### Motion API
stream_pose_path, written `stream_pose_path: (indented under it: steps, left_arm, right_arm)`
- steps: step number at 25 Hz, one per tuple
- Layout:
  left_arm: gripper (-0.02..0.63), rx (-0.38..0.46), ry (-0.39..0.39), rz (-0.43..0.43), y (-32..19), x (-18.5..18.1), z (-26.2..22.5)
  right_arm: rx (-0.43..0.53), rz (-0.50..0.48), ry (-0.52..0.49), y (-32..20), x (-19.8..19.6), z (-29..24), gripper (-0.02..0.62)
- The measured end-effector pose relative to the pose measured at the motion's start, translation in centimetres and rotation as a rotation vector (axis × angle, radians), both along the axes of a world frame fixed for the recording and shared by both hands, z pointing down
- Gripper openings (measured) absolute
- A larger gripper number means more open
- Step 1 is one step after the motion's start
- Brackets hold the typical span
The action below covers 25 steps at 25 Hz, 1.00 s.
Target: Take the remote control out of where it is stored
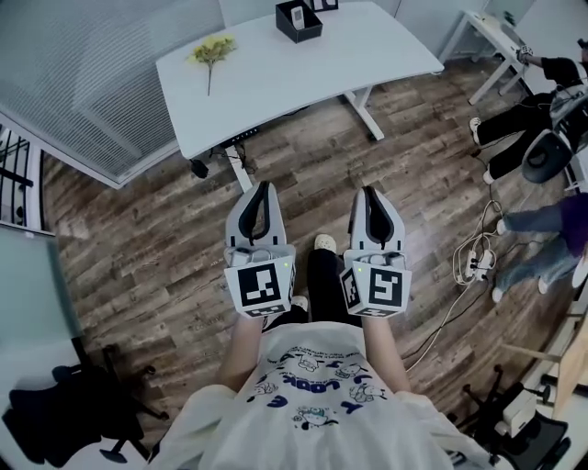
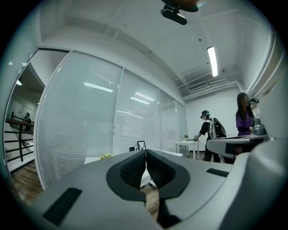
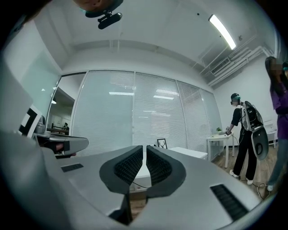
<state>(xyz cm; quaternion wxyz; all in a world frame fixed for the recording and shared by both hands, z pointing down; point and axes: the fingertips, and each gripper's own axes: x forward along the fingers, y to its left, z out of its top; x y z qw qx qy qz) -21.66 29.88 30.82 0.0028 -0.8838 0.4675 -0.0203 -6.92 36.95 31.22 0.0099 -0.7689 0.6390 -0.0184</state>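
A white table (image 1: 303, 78) stands across the room ahead of me. On its far edge sits a black open box (image 1: 308, 30) with a pale remote control (image 1: 297, 15) standing in it. Both grippers hang side by side over the wooden floor, well short of the table. My left gripper (image 1: 265, 186) (image 2: 146, 152) is shut with its pads touching and nothing between them. My right gripper (image 1: 369, 190) (image 3: 144, 147) is shut too, with only a thin slit between its pads, and holds nothing.
A sprig of yellow flowers (image 1: 212, 49) lies on the table's left part. A glass wall with blinds (image 1: 83, 83) runs along the left. People (image 1: 537, 138) stand at the right near a second white table (image 1: 496, 32). A power strip with cables (image 1: 476, 266) lies on the floor.
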Motion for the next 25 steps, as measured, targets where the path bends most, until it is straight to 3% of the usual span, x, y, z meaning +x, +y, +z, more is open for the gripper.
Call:
stream_pose_path:
  steps: [19,25]
  left_arm:
    - [0.017,-0.006,0.029,-0.131,-18.1,14.5,-1.0]
    - [0.017,-0.037,0.001,-0.155,-22.8,16.8,0.4]
  right_arm:
    - [0.021,-0.149,0.023,-20.2,15.2,-1.7,0.046]
    - [-0.008,-0.167,-0.005,-25.1,18.0,-0.1,0.046]
